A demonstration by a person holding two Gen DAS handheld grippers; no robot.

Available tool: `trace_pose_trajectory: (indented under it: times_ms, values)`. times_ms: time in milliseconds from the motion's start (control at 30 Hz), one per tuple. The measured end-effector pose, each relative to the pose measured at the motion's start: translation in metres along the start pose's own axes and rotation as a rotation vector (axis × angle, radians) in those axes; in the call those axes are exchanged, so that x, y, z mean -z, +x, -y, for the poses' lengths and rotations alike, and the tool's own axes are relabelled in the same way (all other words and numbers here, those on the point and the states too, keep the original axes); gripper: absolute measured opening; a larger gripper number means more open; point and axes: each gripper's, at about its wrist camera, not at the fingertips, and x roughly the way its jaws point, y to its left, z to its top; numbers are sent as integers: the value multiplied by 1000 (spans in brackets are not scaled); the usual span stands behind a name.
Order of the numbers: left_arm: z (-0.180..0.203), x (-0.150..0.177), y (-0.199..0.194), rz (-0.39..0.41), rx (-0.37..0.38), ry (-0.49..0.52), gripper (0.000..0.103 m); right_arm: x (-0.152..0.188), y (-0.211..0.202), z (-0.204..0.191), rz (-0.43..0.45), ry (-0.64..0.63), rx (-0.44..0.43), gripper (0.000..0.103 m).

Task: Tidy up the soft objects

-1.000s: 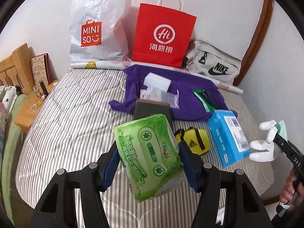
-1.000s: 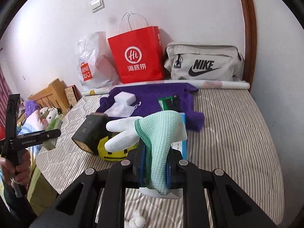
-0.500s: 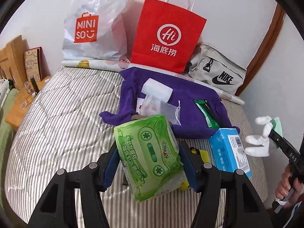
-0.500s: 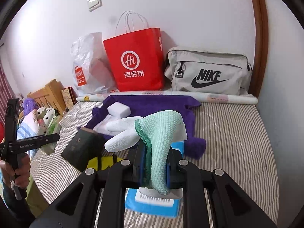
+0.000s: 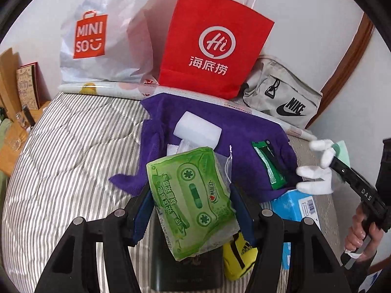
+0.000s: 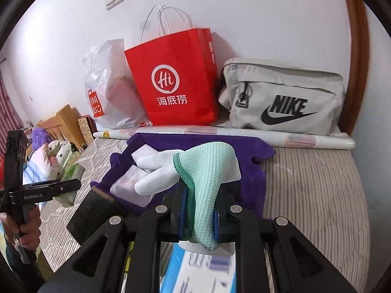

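My left gripper (image 5: 193, 210) is shut on a green tissue pack (image 5: 190, 200), held above the striped bed. My right gripper (image 6: 199, 214) is shut on a mint cloth (image 6: 205, 178) and a white glove (image 6: 156, 171); the glove also shows at the right of the left wrist view (image 5: 315, 178). A purple towel (image 5: 244, 131) lies ahead with a white sponge (image 5: 198, 129), a clear pouch and a green packet (image 5: 268, 163) on it. A red paper bag (image 5: 212, 44), a white Miniso bag (image 5: 102, 36) and a grey Nike bag (image 5: 281, 97) stand against the wall.
A blue box (image 5: 293, 207), a yellow pouch (image 5: 239, 256) and a dark flat case (image 5: 185, 273) lie on the bed under the grippers. A rolled paper (image 6: 244, 134) runs along the wall. A wooden headboard and stuffed toys (image 6: 56, 151) are at the left.
Both grippers have moved forward toward the purple towel and the bags, still holding their loads. The bags look larger and nearer.
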Motion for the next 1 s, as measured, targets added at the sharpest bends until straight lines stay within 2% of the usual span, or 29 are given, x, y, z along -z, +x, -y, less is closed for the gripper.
trace_pose_trajectory:
  times_ms: [233, 367, 467, 767, 1000]
  values:
    - [2, -20, 25, -25, -1, 23, 59, -13, 49, -16, -73, -38, -42, 18]
    - [2, -28, 47, -72, -3, 28, 59, -14, 74, -24, -132, -51, -70, 18]
    - [3, -33, 62, -97, 3, 31, 59, -11, 92, -24, -191, -43, -69, 18]
    - [3, -47, 95, -156, -18, 33, 61, -10, 124, -22, -275, -69, -48, 19]
    - [2, -50, 110, -188, -30, 38, 61, -12, 137, -23, -299, -90, -26, 24]
